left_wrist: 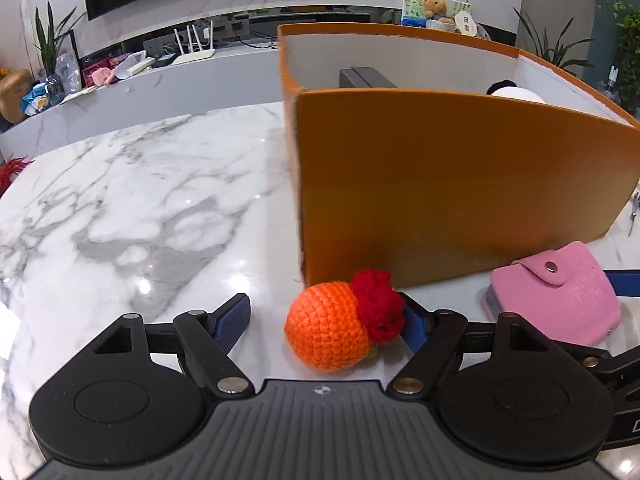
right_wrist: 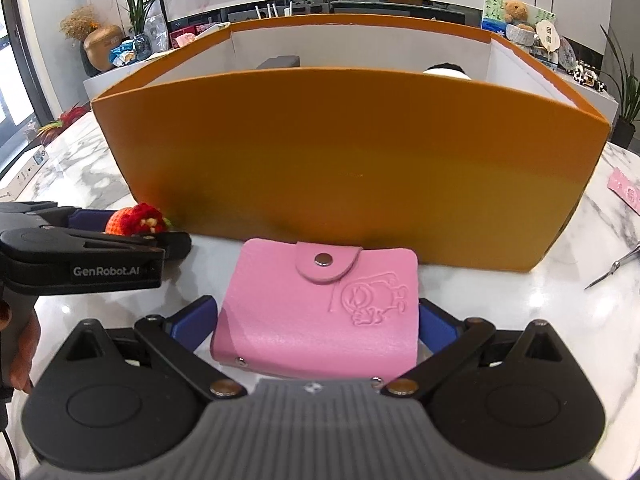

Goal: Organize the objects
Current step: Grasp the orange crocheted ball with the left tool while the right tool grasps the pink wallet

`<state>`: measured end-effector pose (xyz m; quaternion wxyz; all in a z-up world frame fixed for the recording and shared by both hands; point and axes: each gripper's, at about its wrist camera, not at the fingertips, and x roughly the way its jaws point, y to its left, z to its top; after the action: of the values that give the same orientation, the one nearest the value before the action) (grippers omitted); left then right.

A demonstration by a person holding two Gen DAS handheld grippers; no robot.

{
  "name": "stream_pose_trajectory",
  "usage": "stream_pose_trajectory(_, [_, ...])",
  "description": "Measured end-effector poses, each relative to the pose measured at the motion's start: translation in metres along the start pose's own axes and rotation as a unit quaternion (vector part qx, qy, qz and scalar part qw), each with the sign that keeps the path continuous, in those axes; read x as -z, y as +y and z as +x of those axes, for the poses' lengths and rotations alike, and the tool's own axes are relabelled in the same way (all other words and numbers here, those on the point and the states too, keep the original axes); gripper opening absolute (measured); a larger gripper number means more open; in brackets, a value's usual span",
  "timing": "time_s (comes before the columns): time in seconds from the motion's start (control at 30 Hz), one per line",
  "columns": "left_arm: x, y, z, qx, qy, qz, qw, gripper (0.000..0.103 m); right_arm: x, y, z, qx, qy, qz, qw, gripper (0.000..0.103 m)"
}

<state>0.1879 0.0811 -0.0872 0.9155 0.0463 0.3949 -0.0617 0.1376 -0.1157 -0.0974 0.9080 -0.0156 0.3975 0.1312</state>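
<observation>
Left gripper gaping wide around orange knitted ball with red top, not squeezing. Right gripper sitting open around pink wallet with snap. Both lying on marble table – big orange box standing just behind.

Left gripper low, jaws spread wide; right gripper level, jaws parted, fingers forward.

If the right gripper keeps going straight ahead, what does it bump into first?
The pink card wallet already lies between the right gripper's open fingers, so it meets that first. Right behind stands the orange box.
</observation>
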Motion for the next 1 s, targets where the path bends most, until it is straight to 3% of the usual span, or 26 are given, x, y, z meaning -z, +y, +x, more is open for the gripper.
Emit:
stream_pose_trajectory(0.43, [-0.001,0.005,0.0,-0.01,0.007,-0.012,0.9999,0.091,0.011,0.023,0.002,0.027,-0.038,0.0,0.999,0.102])
stream_pose_trajectory(0.83, [-0.002,0.017,-0.004,-0.003,0.01,-0.047,0.9988,0.091,0.0,0.02,0.006,0.006,-0.015,0.046,0.999,0.102])
stream_pose_trajectory(1.0, [0.0,0.019,-0.005,-0.004,0.012,-0.048,0.9987,0.091,0.002,0.037,0.014,0.038,-0.015,0.024,0.999,0.102])
